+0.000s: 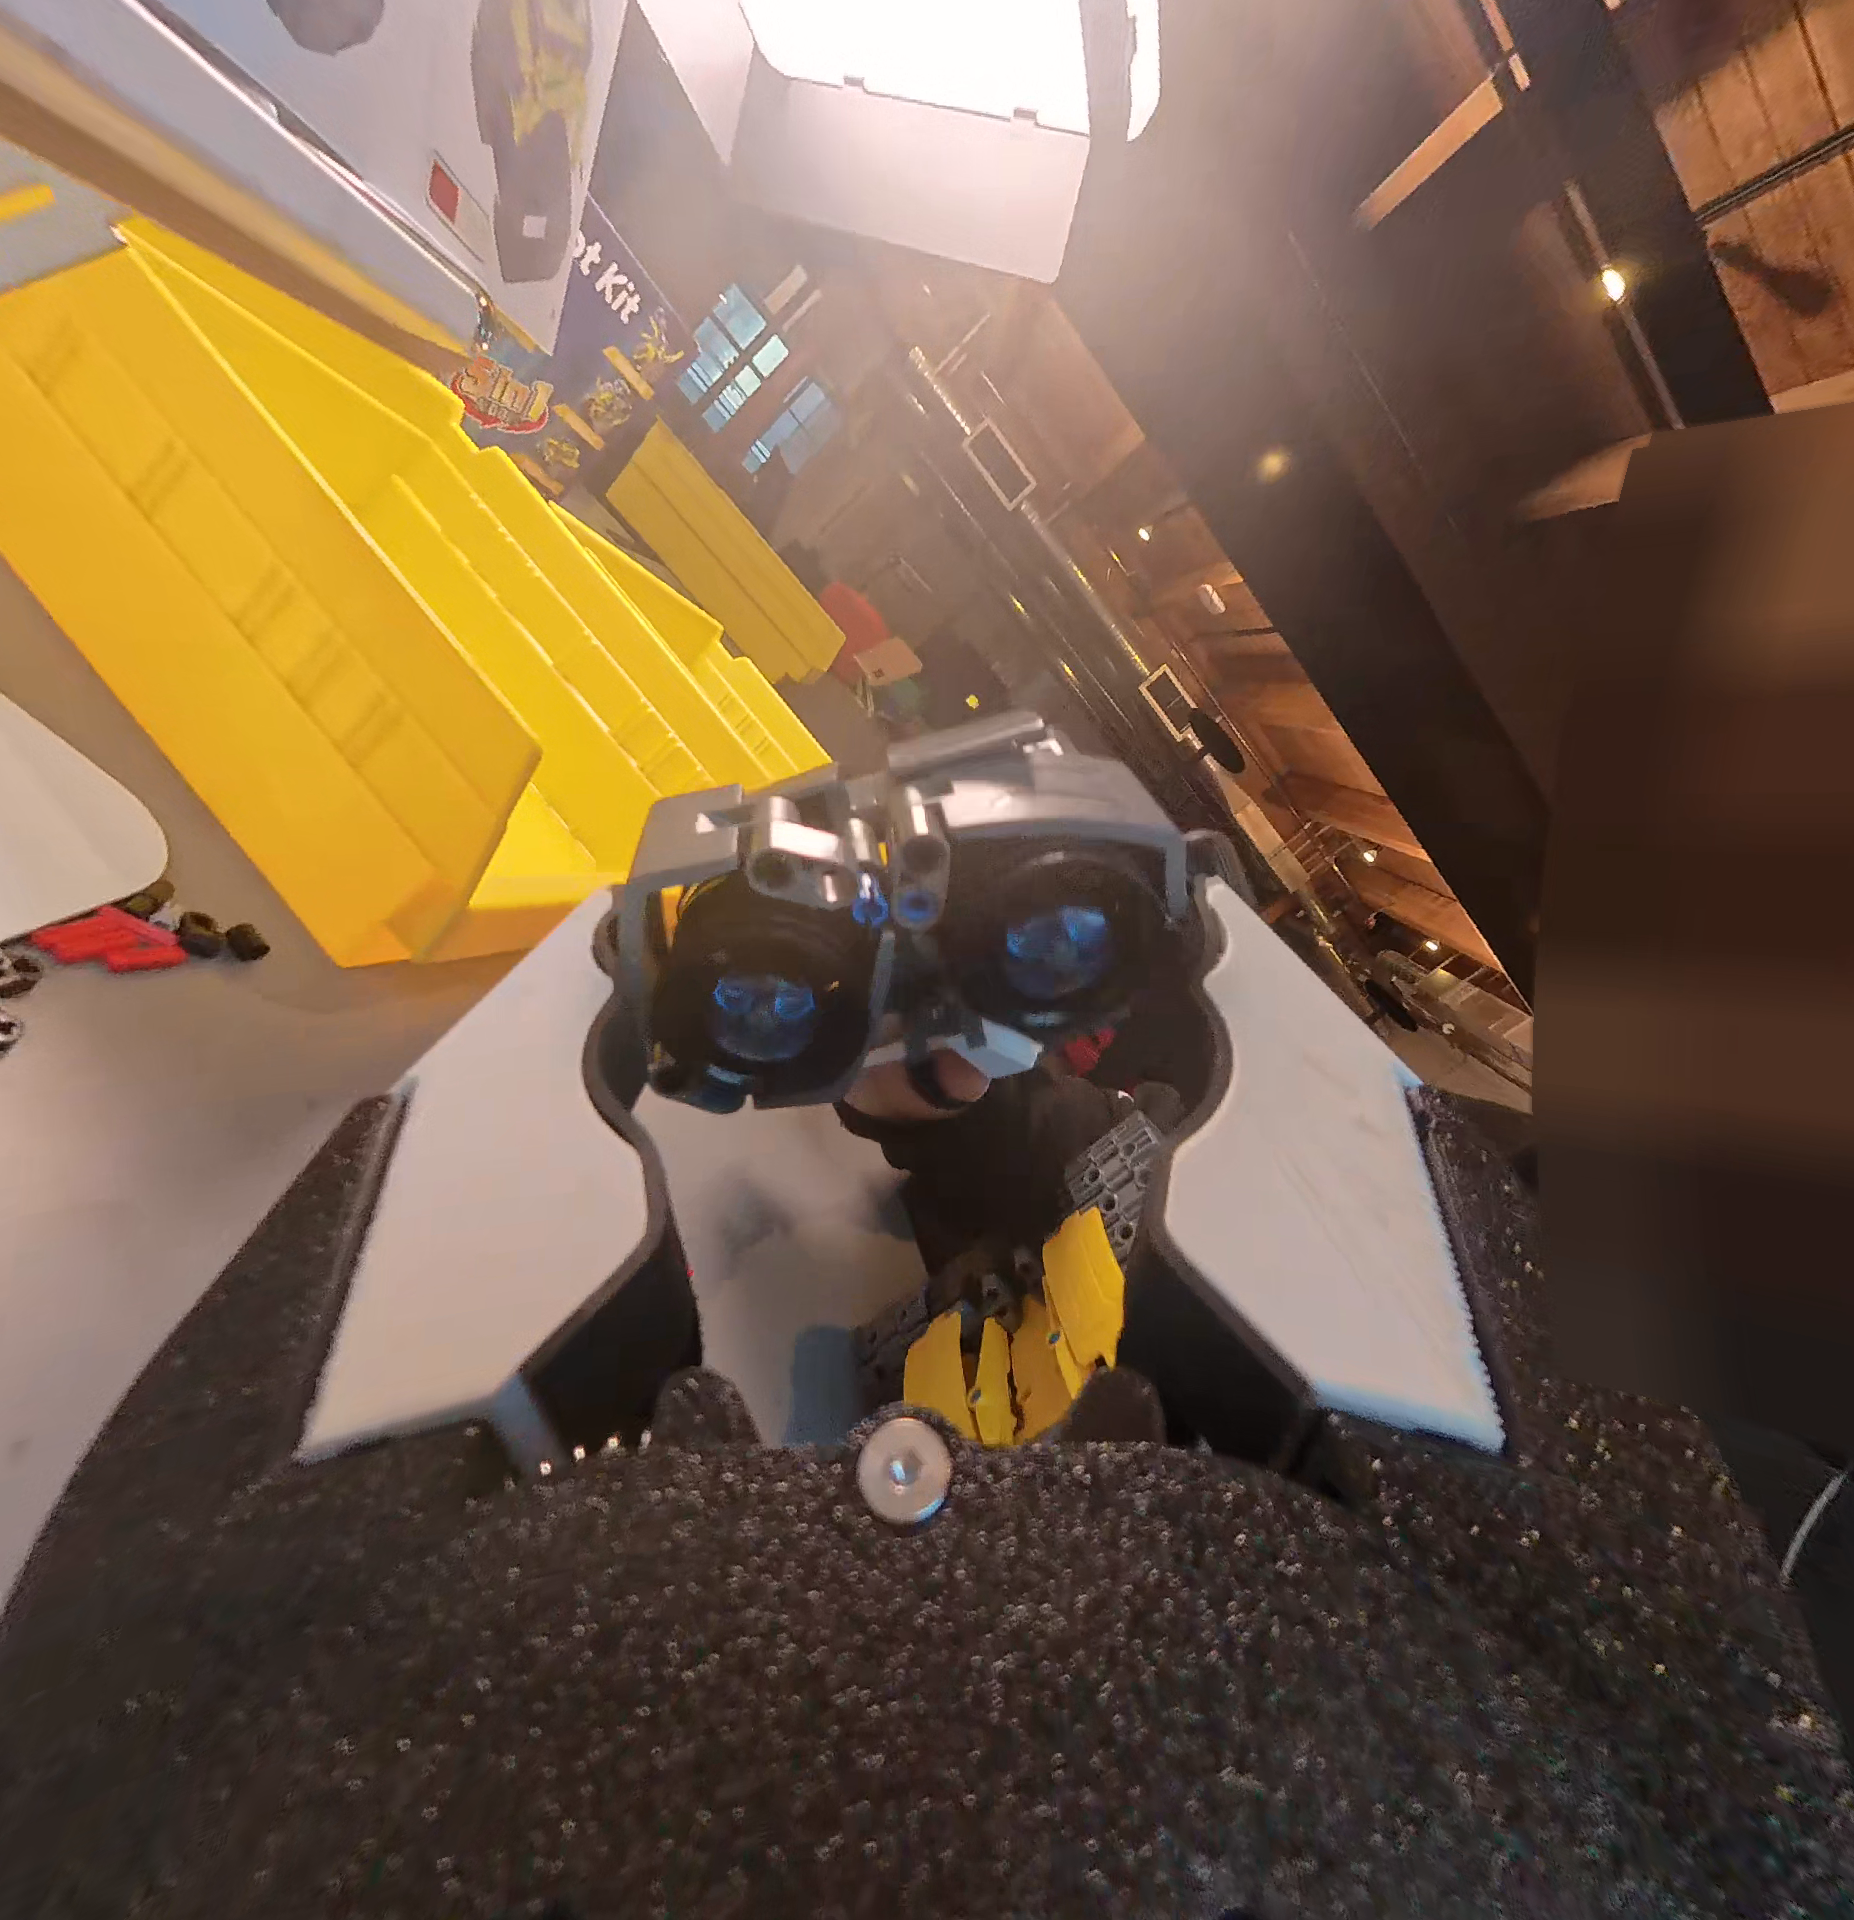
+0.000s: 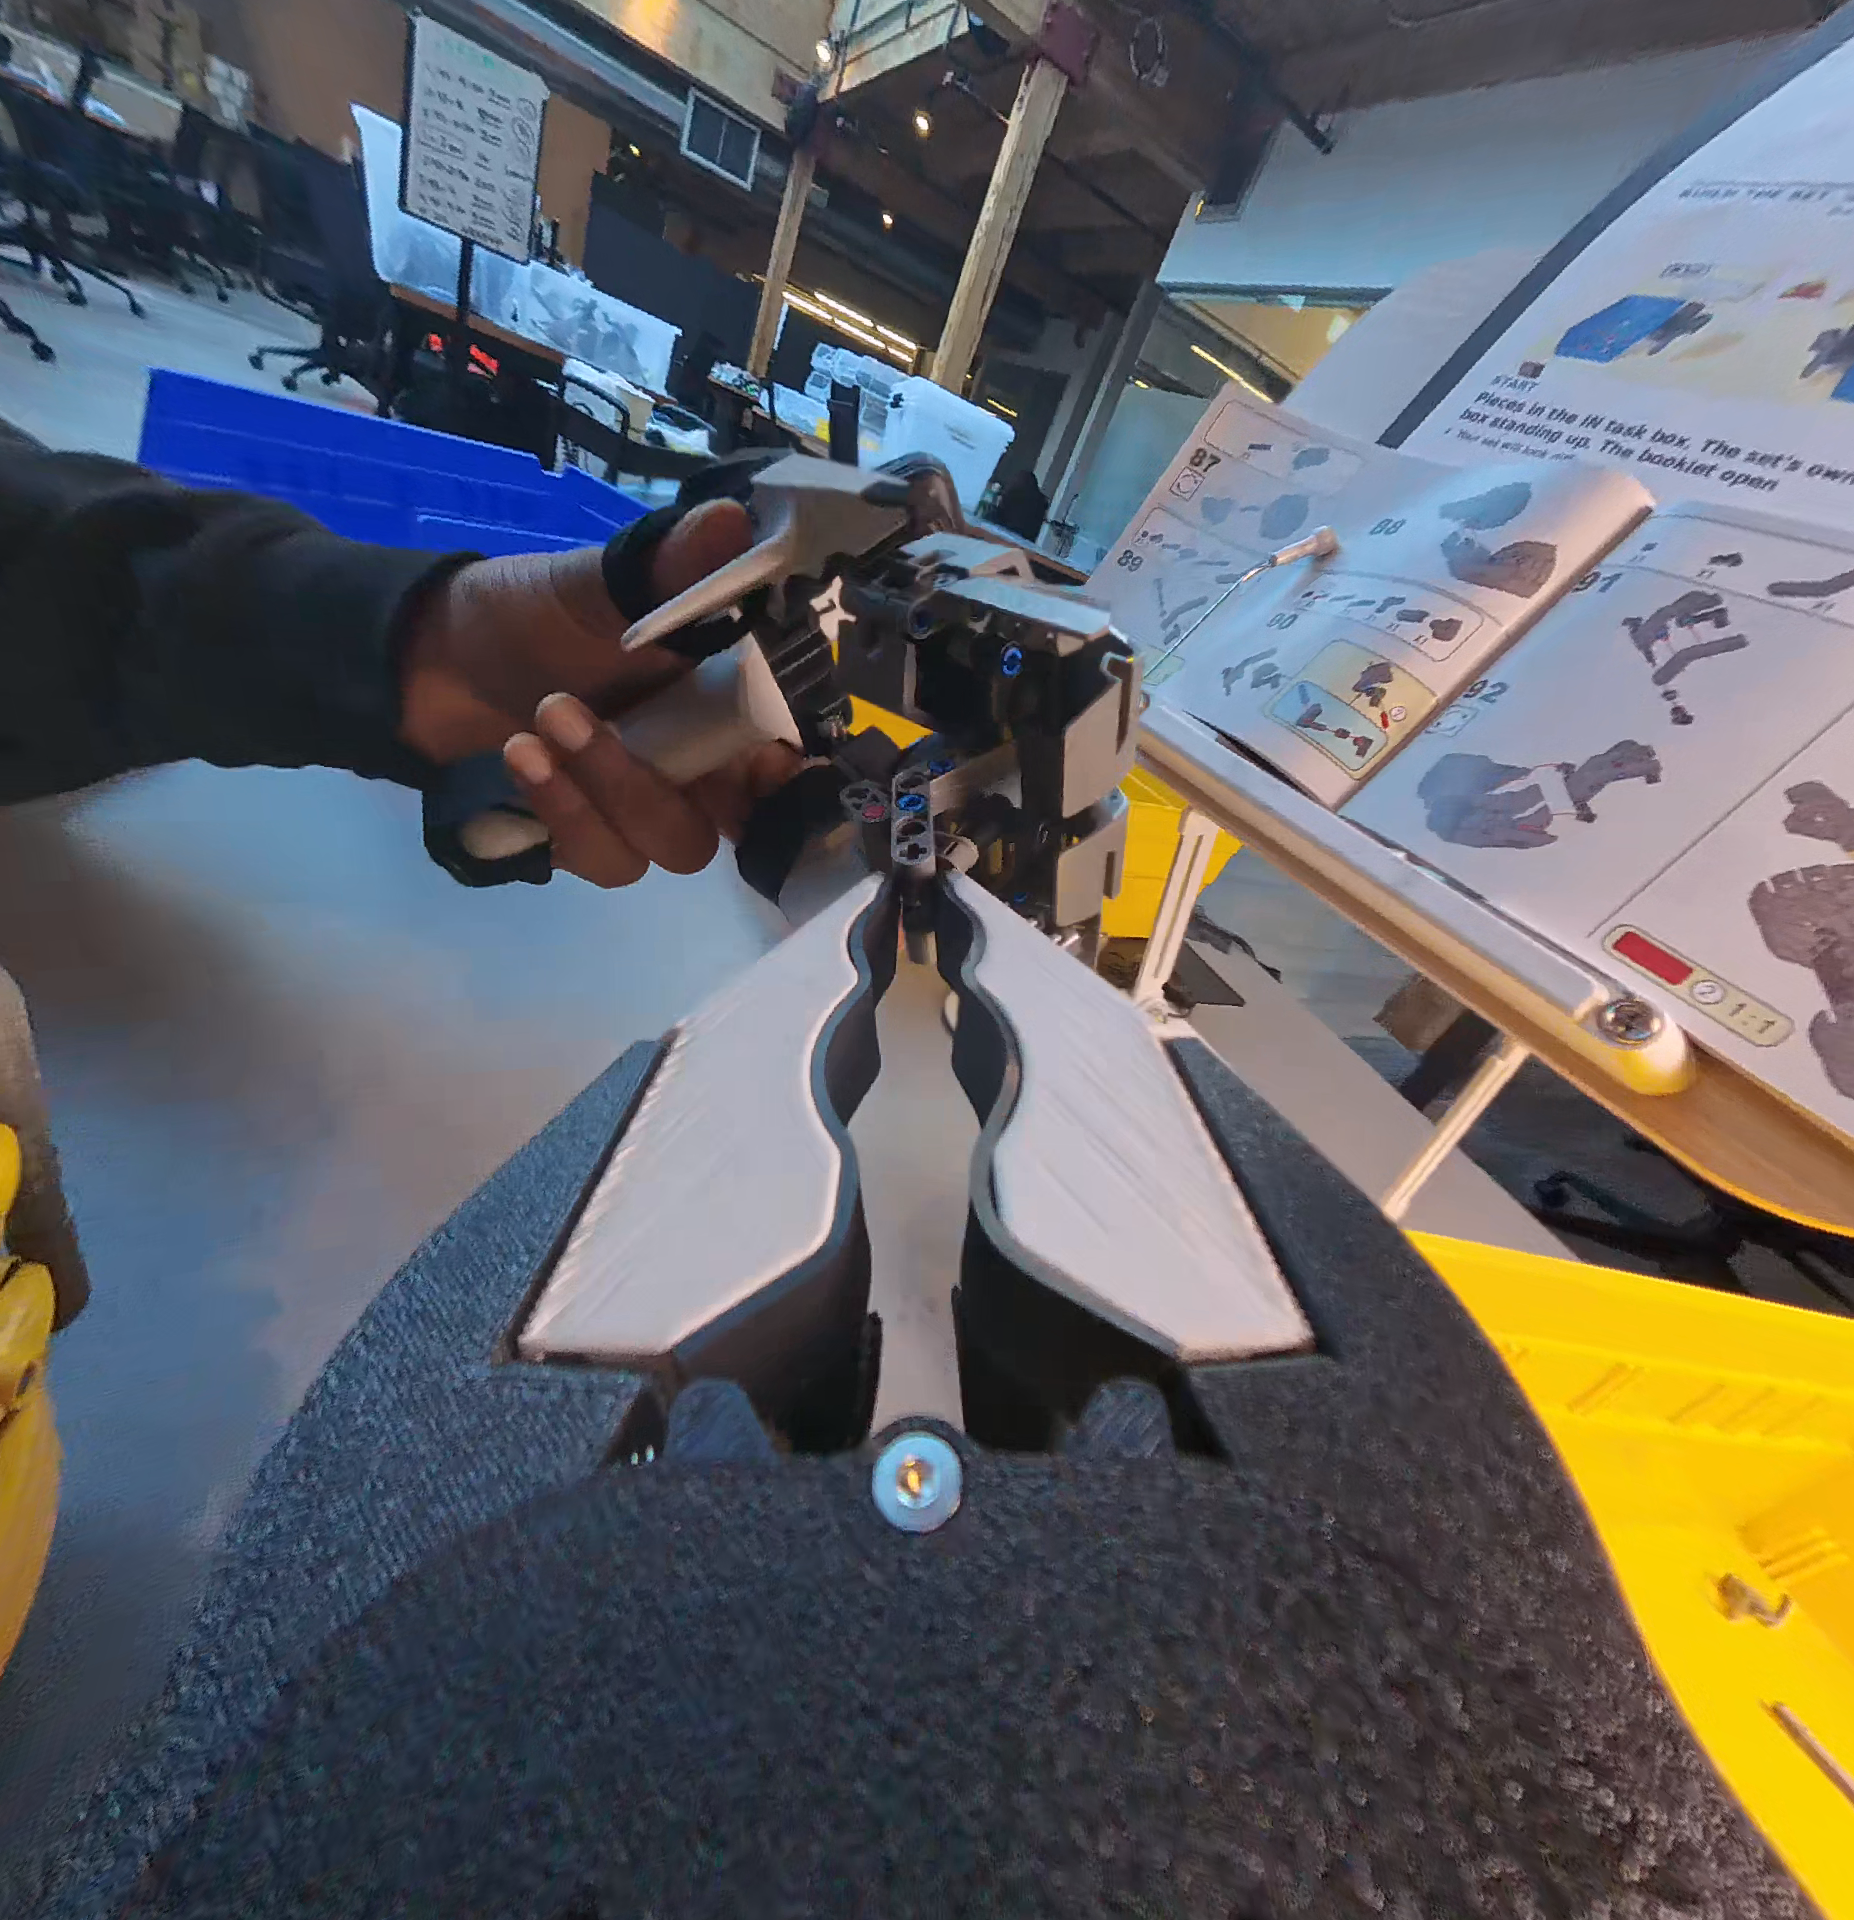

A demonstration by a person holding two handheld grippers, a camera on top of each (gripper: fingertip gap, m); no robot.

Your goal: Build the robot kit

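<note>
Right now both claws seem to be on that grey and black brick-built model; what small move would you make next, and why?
Probably a gentle push inward by the right gripper. It is pinched on a small grey holed beam sticking out of the grey and black brick-built model, while the left gripper clamps the model's body, so the model looks braced. Whether the beam is fully seated I cannot tell.

Overhead window point(image 1: 918, 62) glare washes one view; both fisheye-warped, edges softly blurred.
</note>
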